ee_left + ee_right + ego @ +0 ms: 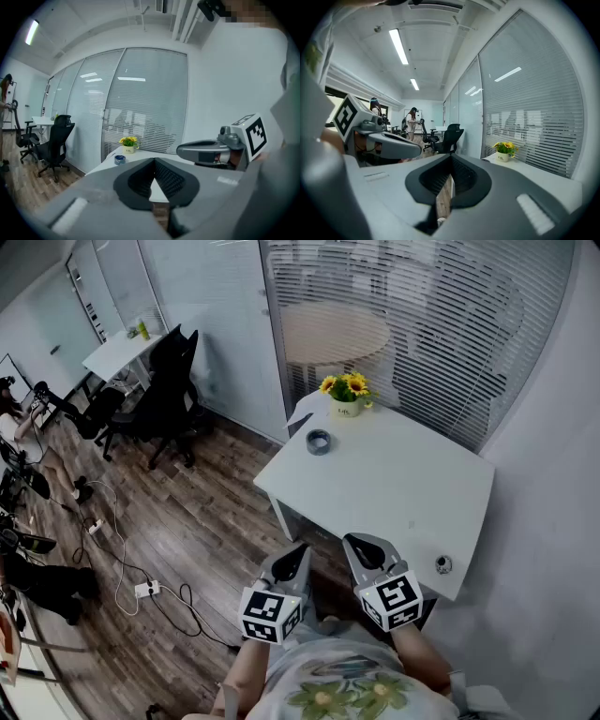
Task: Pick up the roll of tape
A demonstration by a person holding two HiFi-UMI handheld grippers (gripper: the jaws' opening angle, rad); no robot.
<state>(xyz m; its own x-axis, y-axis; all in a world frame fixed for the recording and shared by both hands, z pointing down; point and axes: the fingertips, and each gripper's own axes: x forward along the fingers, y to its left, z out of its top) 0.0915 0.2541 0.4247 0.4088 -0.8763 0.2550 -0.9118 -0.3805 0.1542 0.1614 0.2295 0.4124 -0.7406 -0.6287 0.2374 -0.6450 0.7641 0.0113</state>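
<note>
The roll of tape (319, 442) is a small dark grey-blue ring lying flat at the far left corner of the white table (403, 493). It also shows small in the left gripper view, tape (120, 159), on the table's left end. Both grippers hang side by side in front of the table's near edge, well short of the tape. My left gripper (301, 548) has its jaws shut with nothing between them, and my right gripper (350, 541) is likewise shut and empty. Each shows beside the other: right gripper (211, 150), left gripper (389, 143). The right gripper view does not show the tape.
A white pot of yellow flowers (346, 396) stands just behind the tape. A small round metal object (443, 564) lies at the table's near right corner. Black office chairs (169, 390) and floor cables (131, 568) lie to the left; glass walls with blinds stand behind the table.
</note>
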